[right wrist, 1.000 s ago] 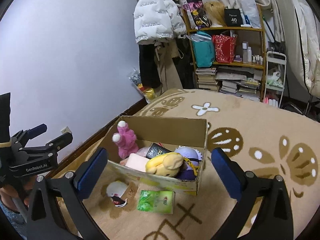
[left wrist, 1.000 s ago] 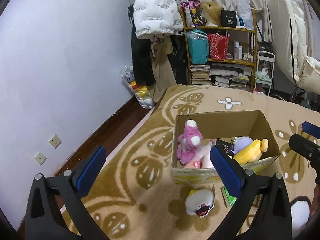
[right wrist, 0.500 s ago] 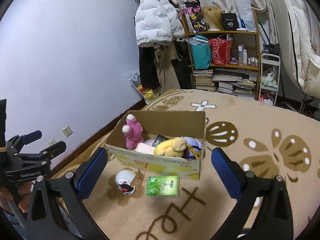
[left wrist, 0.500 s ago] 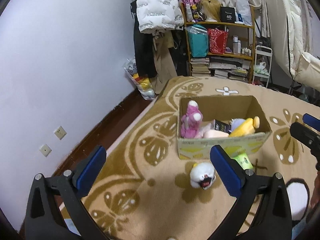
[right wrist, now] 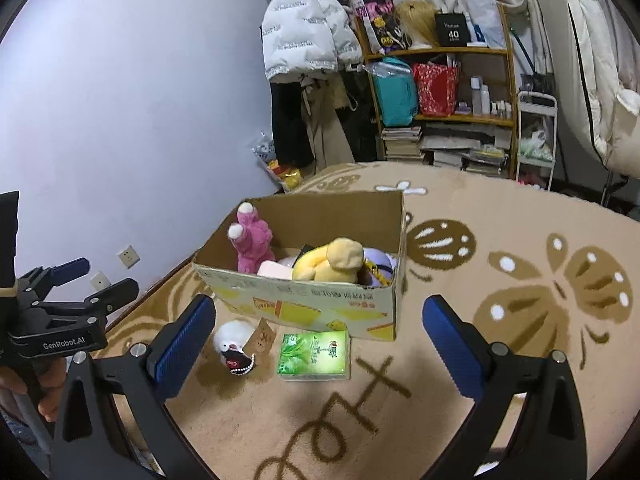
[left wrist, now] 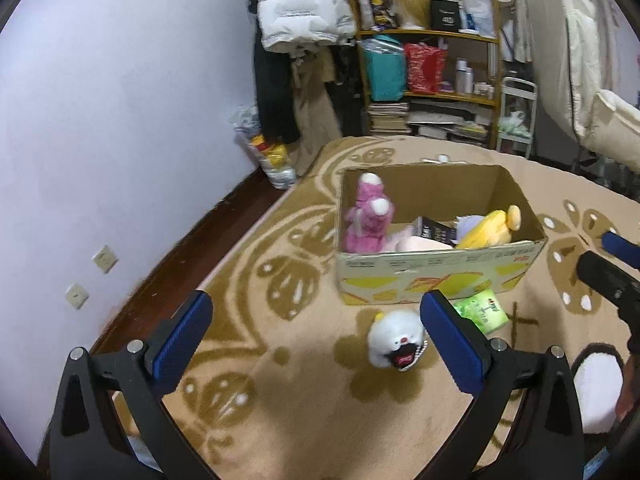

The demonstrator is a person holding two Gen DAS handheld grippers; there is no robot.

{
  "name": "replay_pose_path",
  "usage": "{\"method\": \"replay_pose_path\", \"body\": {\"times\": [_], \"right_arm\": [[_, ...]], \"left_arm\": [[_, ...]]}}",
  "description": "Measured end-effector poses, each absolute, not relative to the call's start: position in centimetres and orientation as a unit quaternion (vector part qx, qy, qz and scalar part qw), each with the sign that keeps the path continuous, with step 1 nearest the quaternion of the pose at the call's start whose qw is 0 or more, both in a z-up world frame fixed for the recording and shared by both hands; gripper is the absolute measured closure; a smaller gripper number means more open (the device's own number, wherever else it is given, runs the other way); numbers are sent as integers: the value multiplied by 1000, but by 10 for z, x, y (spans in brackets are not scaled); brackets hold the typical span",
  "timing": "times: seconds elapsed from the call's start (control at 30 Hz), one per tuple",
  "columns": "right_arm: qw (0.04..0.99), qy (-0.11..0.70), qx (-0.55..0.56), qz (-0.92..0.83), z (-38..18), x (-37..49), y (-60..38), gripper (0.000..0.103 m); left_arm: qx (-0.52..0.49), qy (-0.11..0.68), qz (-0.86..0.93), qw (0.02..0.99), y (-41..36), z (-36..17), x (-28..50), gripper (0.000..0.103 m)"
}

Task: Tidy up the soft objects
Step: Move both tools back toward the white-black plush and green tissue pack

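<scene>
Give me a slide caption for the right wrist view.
Open right gripper faces a toy-filled cardboard box, white plush and green pack in front.

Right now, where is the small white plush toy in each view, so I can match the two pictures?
Left wrist view: white plush toy lies lower centre, on the carpet before the cardboard box.
Right wrist view: lower left, beside the green packet.
Shared landmark: the cardboard box.
</scene>
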State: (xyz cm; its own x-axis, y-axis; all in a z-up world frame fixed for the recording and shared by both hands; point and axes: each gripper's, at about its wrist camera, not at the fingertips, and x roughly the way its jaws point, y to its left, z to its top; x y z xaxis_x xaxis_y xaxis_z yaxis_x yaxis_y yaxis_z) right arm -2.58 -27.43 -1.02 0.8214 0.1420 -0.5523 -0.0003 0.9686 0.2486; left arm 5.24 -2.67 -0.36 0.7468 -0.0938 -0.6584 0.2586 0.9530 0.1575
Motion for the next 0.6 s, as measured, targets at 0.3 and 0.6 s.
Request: {"method": "replay_pose_path", "body": {"times": [0.3,0.6], "right_arm": [[932,337,130,30,-46,1,-278,0],[922,361,134,33,-70,29,-277,0]], "left_arm": [[113,383,-98,911,-36,-39,83,0],[104,415,-100,898,-39,-62,113,0]]}}
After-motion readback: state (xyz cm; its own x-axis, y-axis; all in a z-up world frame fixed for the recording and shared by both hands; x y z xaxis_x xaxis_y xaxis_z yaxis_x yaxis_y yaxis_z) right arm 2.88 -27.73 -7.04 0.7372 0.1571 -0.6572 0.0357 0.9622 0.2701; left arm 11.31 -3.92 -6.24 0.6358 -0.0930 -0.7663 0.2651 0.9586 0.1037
